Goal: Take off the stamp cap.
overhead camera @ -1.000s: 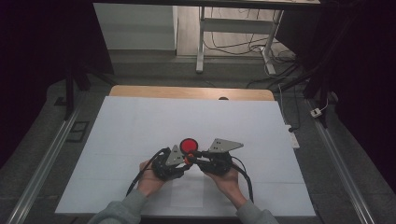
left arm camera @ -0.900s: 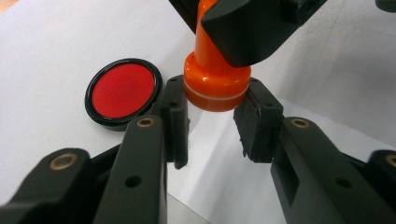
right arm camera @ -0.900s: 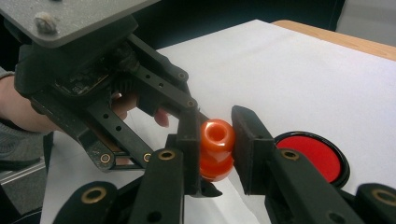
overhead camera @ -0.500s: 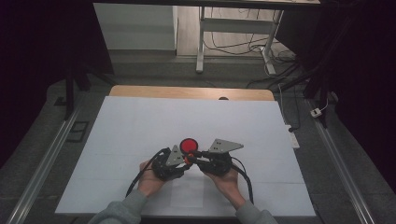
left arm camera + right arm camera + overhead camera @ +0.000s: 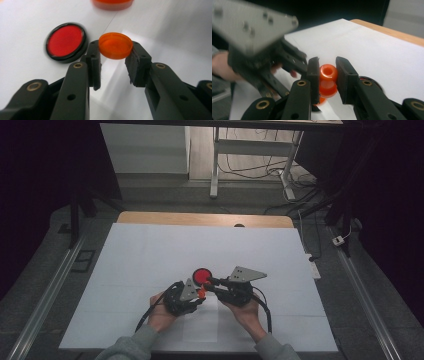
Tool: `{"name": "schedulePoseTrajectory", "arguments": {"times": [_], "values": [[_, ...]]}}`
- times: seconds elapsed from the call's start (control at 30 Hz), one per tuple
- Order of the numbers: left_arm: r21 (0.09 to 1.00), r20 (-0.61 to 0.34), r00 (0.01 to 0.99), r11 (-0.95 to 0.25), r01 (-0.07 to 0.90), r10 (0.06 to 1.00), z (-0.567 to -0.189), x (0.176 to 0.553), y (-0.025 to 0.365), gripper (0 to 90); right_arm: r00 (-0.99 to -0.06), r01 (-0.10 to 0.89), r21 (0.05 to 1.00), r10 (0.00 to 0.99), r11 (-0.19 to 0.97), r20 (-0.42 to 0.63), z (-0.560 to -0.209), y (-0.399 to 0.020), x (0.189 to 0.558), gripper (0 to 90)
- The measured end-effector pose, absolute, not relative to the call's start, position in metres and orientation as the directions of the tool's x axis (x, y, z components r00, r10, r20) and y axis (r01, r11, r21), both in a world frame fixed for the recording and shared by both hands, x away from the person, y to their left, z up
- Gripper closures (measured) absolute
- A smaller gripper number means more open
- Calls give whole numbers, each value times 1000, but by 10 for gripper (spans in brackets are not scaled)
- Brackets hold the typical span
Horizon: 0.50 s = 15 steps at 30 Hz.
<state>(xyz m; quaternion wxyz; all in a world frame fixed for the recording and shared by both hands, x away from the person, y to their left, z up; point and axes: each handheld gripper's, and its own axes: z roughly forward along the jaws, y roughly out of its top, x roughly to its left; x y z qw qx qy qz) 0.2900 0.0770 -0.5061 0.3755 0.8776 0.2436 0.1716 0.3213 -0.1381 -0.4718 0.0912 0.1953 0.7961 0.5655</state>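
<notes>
Basically nothing moved last second. Left gripper (image 5: 113,62) clamped on orange cap (image 5: 115,45), right gripper (image 5: 327,80) clamped on orange bottle (image 5: 328,81), both just above surface (image 5: 150,250) beside red lid (image 5: 202,275). Guess: cap freshly off, or about to go on.

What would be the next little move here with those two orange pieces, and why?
Probably ease the two grippers apart. The left gripper clamps an orange cap, while the right gripper clamps a small orange bottle with its neck open. The cap looks already off, so it could next be set down by the red disc on the table.
</notes>
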Motion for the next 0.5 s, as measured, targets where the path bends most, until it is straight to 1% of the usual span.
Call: {"name": "schedulePoseTrajectory", "arguments": {"times": [0.03,0.23,0.5], "values": [[750,130,815,-594,292,565,-503,290,78,661,-906,198,936,419,291,62,-471,-140,320,740],[778,92,796,-543,317,598,-500,293,91,659,-901,221,942,422,251,98,-472,-145,323,739],[791,75,795,-521,320,603,-497,293,100,657,-898,229,945,425,233,113,-471,-150,325,738]]}}
